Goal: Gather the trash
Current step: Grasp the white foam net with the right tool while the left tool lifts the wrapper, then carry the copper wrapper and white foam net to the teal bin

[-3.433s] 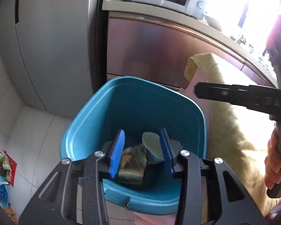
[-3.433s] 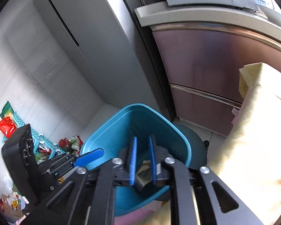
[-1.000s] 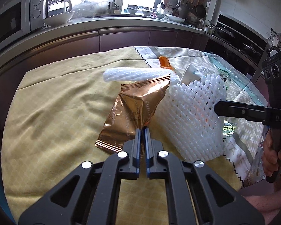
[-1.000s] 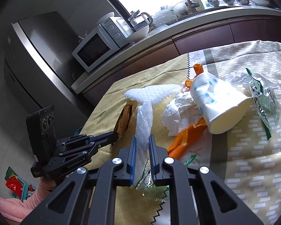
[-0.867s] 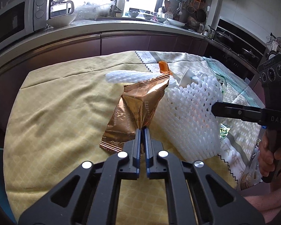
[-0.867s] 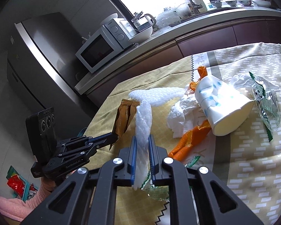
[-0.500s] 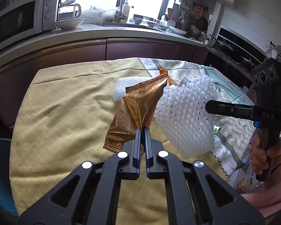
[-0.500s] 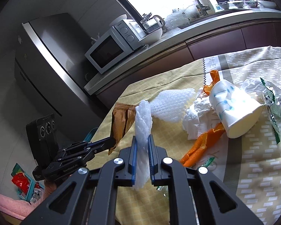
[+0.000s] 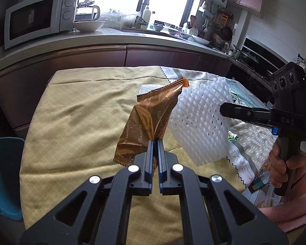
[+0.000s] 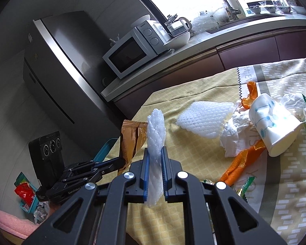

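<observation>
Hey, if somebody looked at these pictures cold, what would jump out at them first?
Probably the two pieces of trash held up over the yellow tablecloth: the left gripper is shut on a copper-brown snack wrapper, and the right gripper is shut on a white foam fruit net. Next, the litter on the table's right side: a tipped paper cup, orange peel, crumpled tissue and a second foam net.

blue bin (image 9: 4, 175): cut by left edge | contents: hidden

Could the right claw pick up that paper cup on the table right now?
Probably not yet: the right claw is shut on white foam netting, so it has no free grip, though the paper cup lies uncovered.
</observation>
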Motion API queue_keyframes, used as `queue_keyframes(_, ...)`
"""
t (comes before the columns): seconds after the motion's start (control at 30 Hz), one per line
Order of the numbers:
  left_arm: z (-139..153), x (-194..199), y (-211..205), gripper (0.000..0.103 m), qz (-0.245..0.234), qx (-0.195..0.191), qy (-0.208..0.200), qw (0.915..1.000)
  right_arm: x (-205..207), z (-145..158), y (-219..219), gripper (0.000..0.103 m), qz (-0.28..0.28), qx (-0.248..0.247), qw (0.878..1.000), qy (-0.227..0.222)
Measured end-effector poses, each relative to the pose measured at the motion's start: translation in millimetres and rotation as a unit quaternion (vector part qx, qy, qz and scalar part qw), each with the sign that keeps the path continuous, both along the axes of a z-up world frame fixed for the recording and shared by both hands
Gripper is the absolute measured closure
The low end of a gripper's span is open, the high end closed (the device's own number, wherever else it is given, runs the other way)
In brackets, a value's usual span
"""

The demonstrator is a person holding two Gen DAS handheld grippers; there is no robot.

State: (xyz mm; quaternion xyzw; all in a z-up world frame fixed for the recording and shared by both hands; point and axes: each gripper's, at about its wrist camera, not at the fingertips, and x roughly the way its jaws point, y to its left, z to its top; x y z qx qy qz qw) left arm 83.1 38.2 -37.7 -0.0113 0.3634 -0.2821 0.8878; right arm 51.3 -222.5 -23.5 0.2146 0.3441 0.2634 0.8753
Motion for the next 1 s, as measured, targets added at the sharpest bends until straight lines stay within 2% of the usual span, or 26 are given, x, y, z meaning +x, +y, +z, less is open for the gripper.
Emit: queue_keyframes(1.0, 18, -34, 64, 0.099, 0.061, -0.002, -0.023, 0.9979, 20, 9, 70, 0.093, 0.075, 0.007, 0.997, -0.011)
